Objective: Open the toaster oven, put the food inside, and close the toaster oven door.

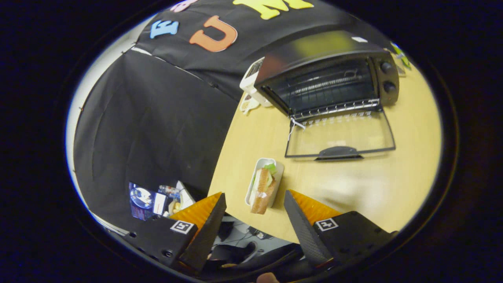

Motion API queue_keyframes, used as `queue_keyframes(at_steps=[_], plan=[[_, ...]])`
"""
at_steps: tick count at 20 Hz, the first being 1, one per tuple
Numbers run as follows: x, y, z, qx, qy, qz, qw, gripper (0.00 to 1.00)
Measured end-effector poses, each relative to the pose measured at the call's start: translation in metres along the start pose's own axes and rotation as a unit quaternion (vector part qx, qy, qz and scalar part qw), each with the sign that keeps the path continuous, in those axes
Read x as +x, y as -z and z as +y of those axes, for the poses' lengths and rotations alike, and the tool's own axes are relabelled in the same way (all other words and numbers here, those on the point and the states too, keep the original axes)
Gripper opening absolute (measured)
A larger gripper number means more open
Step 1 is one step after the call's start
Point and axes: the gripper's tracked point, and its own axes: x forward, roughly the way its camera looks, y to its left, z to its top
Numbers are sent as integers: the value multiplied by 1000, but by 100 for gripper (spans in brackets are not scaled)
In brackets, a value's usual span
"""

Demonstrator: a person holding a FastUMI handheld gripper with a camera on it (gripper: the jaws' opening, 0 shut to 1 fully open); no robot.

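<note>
Bench [353,188]: pale wood-look top, on which everything listed is carried. The toaster oven is taken as the landmark.

Toaster oven [326,78]: dark body set at the far side of the bench. Its glass door [340,135] is folded fully down and laid flat in front of the cavity, handle toward the tongs. A wire rack [334,108] is seen at the mouth of the cavity, with nothing seen on it. Two knobs [387,76] are fitted on the panel beside the cavity. A pale cord or tag is seen at the door's hinge corner.

White container [249,82]: just behind the toaster oven, partly hidden; contents cannot be told.

Tray [262,163]: small, white, oblong, set on the bench well in front of the toaster oven, off the door's hinge-corner side.

Sandwich [264,188]: laid in the tray, bread with green leaf at its far end.

Tongs [255,204]: spread wide and grasping nothing; the sandwich lies just ahead, between the two fingers' lines.

Progress, as judged: opening done; food not yet lifted or placed; door closing left.

Writing: no brand or label can be read on the toaster oven. Square coded markers are borne on the tongs.
</note>
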Motion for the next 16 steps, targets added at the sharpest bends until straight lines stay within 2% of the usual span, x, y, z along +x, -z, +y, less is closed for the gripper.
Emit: queue_keyframes(at_steps=[4, 9, 15, 16], plan=[[36, 11, -3, 79, -32, 50, 995, 86], [68, 16, -15, 114, -37, 77, 990, 79], [86, 19, -18, 132, -39, 95, 986, 56], [87, 20, -19, 134, -37, 95, 986, 50]])
